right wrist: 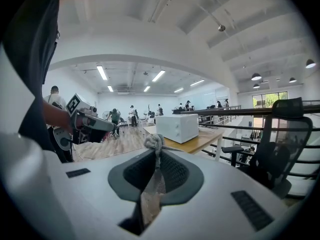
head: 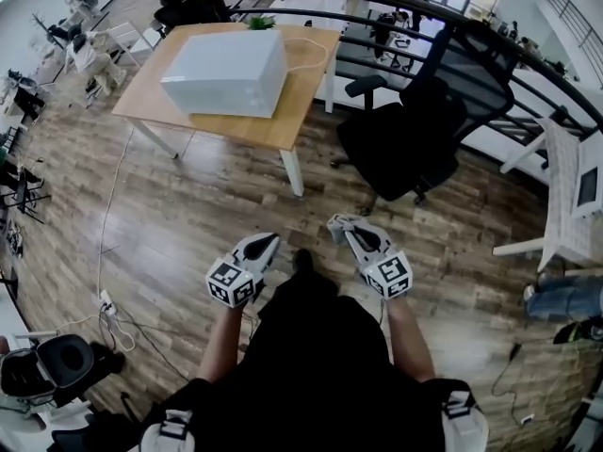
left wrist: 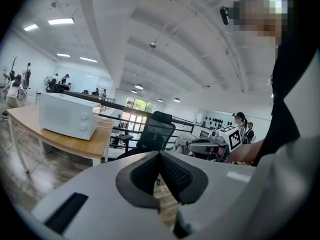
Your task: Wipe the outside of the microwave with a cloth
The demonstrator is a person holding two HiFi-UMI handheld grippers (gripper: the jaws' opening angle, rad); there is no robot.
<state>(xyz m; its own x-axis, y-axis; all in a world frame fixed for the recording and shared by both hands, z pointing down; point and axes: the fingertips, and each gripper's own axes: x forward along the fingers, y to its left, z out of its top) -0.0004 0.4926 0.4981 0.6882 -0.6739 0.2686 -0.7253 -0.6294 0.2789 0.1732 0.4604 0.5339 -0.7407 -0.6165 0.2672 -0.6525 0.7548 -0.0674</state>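
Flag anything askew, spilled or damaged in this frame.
Nothing stands out. The microwave sits upright on the table. The right gripper pinches a cloth between its fingers, and the left gripper is shut and empty. Nothing looks spilled or broken.

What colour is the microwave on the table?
The microwave is plain white, with no pattern; it shows best in the head view, on the wooden table.

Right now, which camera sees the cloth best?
The right gripper view: the cloth is up close, bunched and pinched in the shut jaws of the right gripper. The head view shows only a small pale bit at that gripper's tip. The left gripper view shows that gripper sideways, the cloth too small to tell.
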